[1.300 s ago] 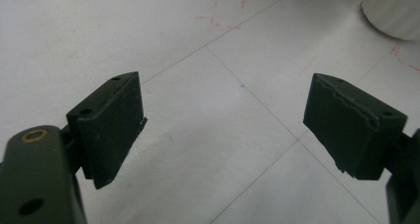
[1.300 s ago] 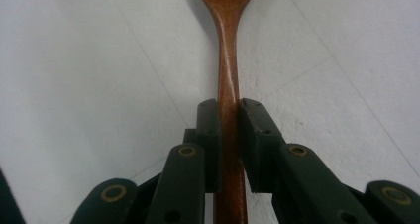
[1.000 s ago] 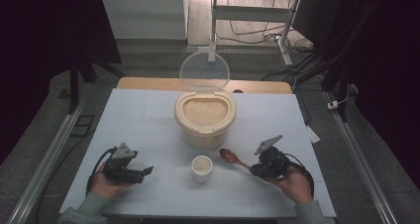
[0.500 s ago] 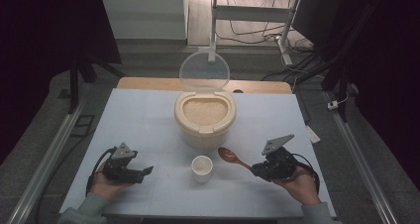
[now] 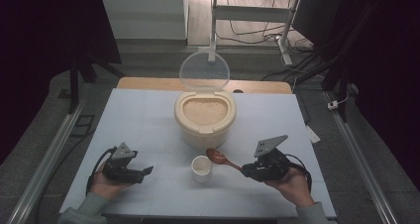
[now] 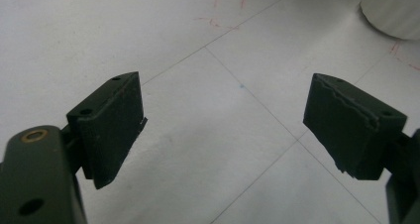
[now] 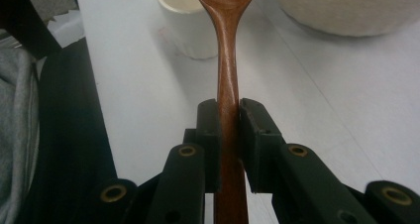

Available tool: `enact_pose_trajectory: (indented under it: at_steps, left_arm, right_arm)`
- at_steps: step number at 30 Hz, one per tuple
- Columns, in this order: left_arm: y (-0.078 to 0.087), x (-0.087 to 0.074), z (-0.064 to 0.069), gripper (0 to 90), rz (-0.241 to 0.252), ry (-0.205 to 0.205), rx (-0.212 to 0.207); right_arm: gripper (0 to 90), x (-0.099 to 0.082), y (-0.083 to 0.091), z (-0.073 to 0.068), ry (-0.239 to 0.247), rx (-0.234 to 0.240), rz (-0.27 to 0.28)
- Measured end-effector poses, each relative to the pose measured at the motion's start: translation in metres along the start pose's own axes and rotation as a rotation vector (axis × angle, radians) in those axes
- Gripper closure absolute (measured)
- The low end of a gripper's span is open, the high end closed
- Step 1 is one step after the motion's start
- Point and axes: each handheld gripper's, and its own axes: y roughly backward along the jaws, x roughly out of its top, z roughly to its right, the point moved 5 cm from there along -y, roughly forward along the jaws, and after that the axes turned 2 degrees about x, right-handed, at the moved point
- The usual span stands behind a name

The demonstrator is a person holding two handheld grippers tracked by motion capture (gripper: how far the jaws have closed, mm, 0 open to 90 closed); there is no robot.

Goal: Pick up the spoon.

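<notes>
My right gripper (image 5: 246,172) (image 7: 228,107) is shut on the handle of a brown wooden spoon (image 5: 221,159) (image 7: 227,45), lifted off the table with its bowl pointing left toward a small white cup (image 5: 202,168) (image 7: 185,21). Behind the cup stands a cream rice container (image 5: 204,119) (image 7: 346,6) with its clear lid (image 5: 204,72) raised and rice inside. My left gripper (image 5: 147,171) (image 6: 223,130) rests at the front left of the table, open, nothing between its jaws. The cup's base (image 6: 393,11) shows at the top right of the left gripper view.
The pale blue table top (image 5: 138,120) ends at a wooden strip (image 5: 148,84) at the back. Metal rails (image 5: 49,154) run along both sides. A white tag (image 5: 313,134) lies at the right edge. Bare table lies between the left gripper and the cup.
My right hand has risen and drawn slightly right and toward me with the spoon, lifting it off the table. The left gripper has stayed still.
</notes>
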Motion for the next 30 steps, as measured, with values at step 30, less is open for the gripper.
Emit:
enact_pose_trajectory:
  at_steps: [30]
  left_arm:
    - [0.042, 0.064, 0.081, 18.4, 0.076, -0.269, -0.181]
  right_arm:
    - [78.9, 0.035, -0.032, -0.030, 0.129, 0.039, -0.020]
